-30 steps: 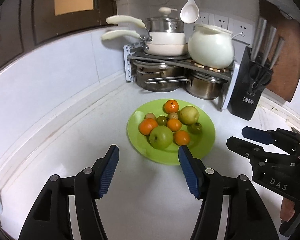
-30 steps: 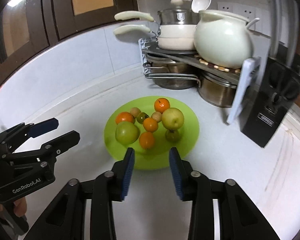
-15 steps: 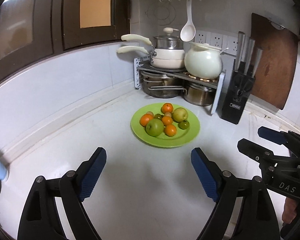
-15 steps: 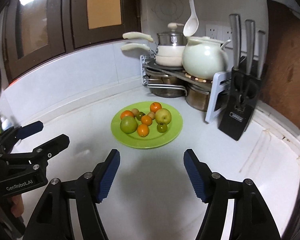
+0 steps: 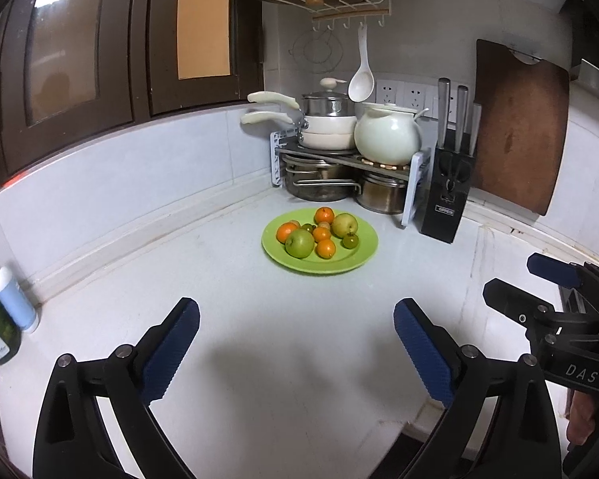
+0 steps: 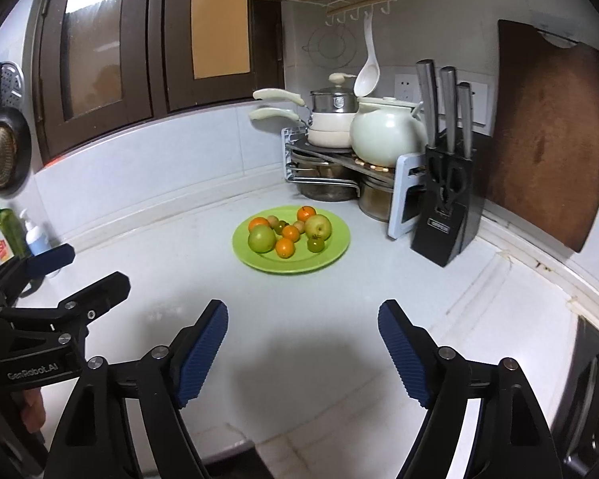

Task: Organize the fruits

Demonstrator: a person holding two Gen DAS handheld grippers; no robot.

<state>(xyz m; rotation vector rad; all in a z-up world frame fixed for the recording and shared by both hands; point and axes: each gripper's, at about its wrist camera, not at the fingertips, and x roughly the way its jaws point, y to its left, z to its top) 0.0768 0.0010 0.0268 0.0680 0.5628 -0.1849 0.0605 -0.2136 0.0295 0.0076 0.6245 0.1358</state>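
A: Change against the previous frames: both grippers have drawn back from the green plate (image 5: pixel 351 261), which now sits far smaller in each view, and both sets of jaws have spread from a narrower gap.

B: Left gripper (image 5: pixel 296 329) condition?

A: Jaws wide apart, nothing between them. It hangs above bare white tabletop (image 5: pixel 259 339), well short of the plate.

B: Right gripper (image 6: pixel 302 329)?

A: Same: fully spread, holding nothing, over the tabletop near its front edge. The left wrist view shows it off to the right.

B: Location of the fruit?

A: All of it lies on the plate, well apart from both grippers. A large green apple (image 5: pixel 299 242) is at the front left, a yellow-green apple (image 5: pixel 344 224) at the back right, with several oranges (image 5: pixel 325 248) and small green and brown fruits between them.

B: Surroundings?

A: Behind the plate stands a pot rack (image 5: pixel 351 159) with a white pot (image 5: pixel 387 135). A black knife block (image 5: pixel 445 203) is to its right, with a wooden cutting board (image 5: pixel 519 127) leaning on the wall.
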